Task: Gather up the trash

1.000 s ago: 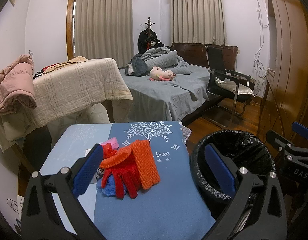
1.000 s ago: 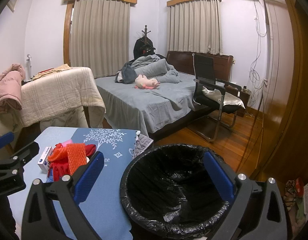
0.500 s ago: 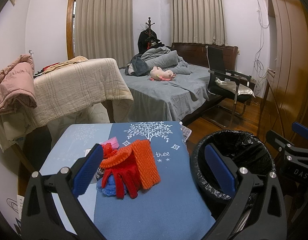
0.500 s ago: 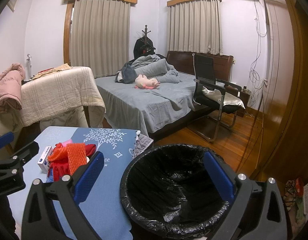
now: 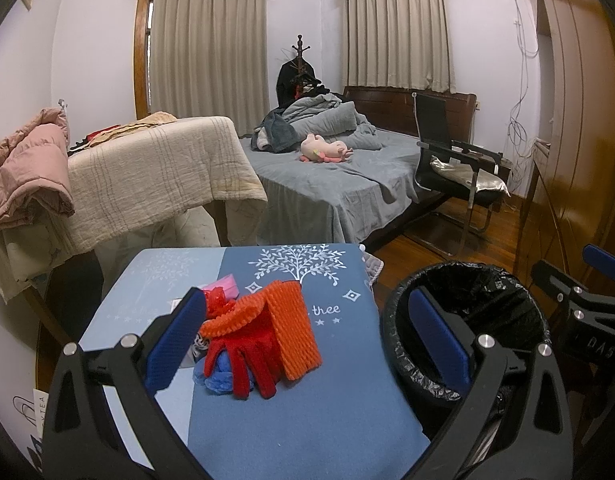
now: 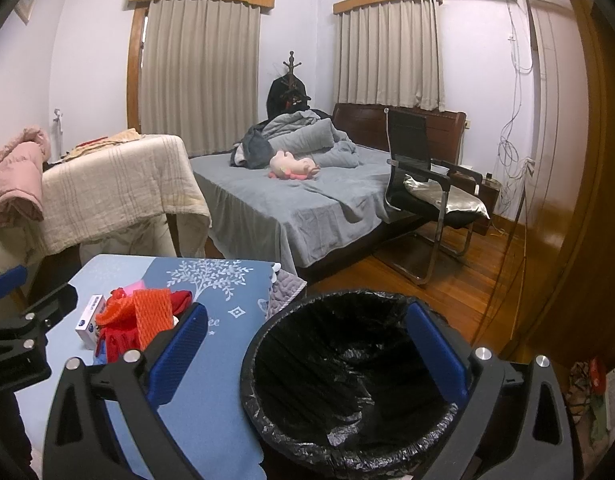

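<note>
On the blue table cover [image 5: 291, 412], near its left edge and about midway back, I see the whole trash pile [image 5: 259, 340] untouched: orange foam netting [image 5: 293, 330], red netting [image 5: 247, 360], something blue underneath, and a small white box [image 6: 89, 320] at the pile's left side. My left gripper [image 5: 307, 340] hovers short of the pile, its blue pads spread wide and holding nothing. My right gripper [image 6: 307, 352] is likewise spread and empty, poised over the bin [image 6: 347, 380], which stands just off the table's right edge. Its black liner looks empty as far as I can see. I judge nothing is collected yet; every piece remains to be moved.
</note>
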### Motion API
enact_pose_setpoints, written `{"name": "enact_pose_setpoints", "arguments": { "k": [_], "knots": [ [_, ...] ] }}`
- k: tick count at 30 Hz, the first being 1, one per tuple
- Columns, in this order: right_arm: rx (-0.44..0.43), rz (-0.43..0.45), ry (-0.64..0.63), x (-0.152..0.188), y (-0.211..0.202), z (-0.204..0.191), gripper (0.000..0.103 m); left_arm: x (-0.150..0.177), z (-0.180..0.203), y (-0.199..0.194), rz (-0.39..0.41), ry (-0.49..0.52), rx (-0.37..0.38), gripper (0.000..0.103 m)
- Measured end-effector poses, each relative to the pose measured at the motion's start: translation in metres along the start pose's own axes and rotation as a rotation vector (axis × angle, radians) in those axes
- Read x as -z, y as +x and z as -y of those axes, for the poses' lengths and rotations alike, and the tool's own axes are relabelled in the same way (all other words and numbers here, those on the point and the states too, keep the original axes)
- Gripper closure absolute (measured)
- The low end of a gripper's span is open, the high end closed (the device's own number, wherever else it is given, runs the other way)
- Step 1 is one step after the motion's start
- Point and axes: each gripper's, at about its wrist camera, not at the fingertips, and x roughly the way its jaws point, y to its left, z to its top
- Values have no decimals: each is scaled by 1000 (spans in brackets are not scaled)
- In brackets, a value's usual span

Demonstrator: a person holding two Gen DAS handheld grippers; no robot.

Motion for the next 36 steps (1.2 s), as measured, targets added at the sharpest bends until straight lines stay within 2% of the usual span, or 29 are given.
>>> {"name": "enact_pose_setpoints", "arguments": {
  "k": [12, 18, 25, 29, 36],
  "knots": [
    [-25, -8, -8, -3, 9, -11, 6, 1, -14, 5, -3, -12, -13, 5],
    [-62, -27, -7, 2, 28, -26, 6, 7, -42, 15, -7, -54, -50, 5],
    [-134, -61, -20, 15, 65, -62, 6, 25, -92, 41, -23, -69, -171, 5],
    [-171, -79, -40, 26, 88, -85, 6, 35, -117, 53, -26, -93, -196, 5],
    [-250, -143, -92, 47, 128, -132, 16, 52, -141, 73, -23, -102, -192, 5]
  ]
}}
